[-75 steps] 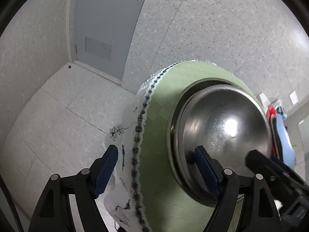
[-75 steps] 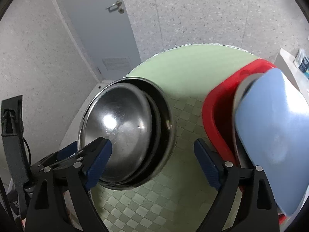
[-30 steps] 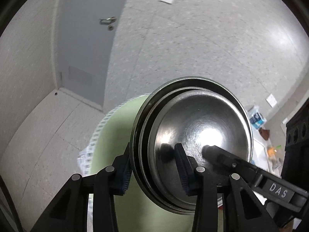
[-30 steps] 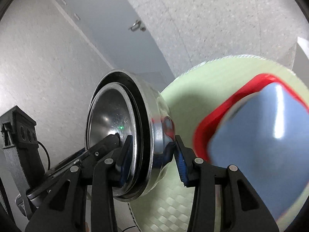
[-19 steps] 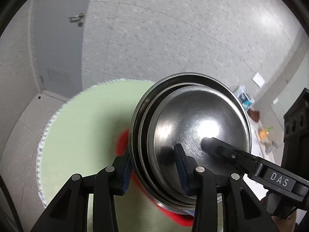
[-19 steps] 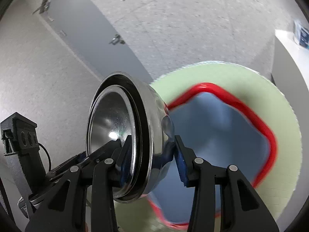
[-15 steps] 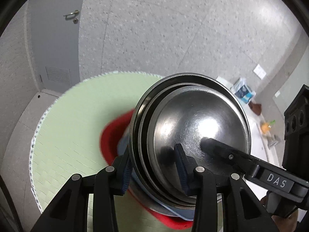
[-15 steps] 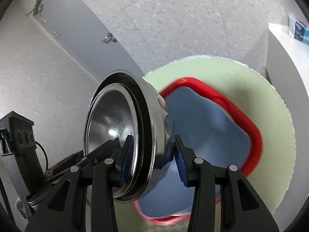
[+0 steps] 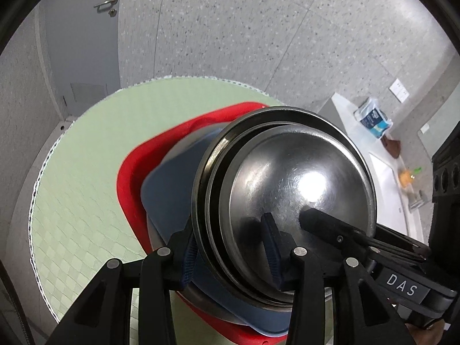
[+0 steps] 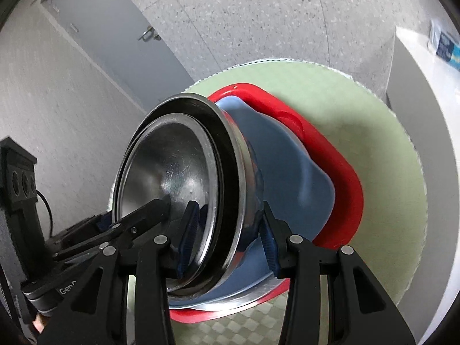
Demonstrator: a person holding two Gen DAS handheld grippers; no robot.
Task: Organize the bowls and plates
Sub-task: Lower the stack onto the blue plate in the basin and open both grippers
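Note:
A stack of nested steel bowls (image 9: 302,178) (image 10: 172,178) hangs tilted between both grippers. My left gripper (image 9: 230,250) is shut on the rim at one side. My right gripper (image 10: 227,233) is shut on the rim at the opposite side, one pad inside and one outside. Each gripper's inner finger shows in the other's view, inside the top bowl. Just under the bowls lies a blue plate (image 9: 172,184) (image 10: 287,166) on a steel plate (image 10: 230,304) in a red tray (image 9: 135,166) (image 10: 345,178). Whether the bowls touch the blue plate I cannot tell.
The red tray sits on a round table with a green checked cloth (image 9: 86,158) (image 10: 388,143). A white counter (image 9: 382,178) with a blue packet (image 9: 372,119) stands to the right. A grey door (image 9: 83,43) is behind the table.
Both grippers closed on the bowls' rim, lifted the stack off the cloth and carried it across. The red tray with the blue plate has come under the bowls, which now hang lower.

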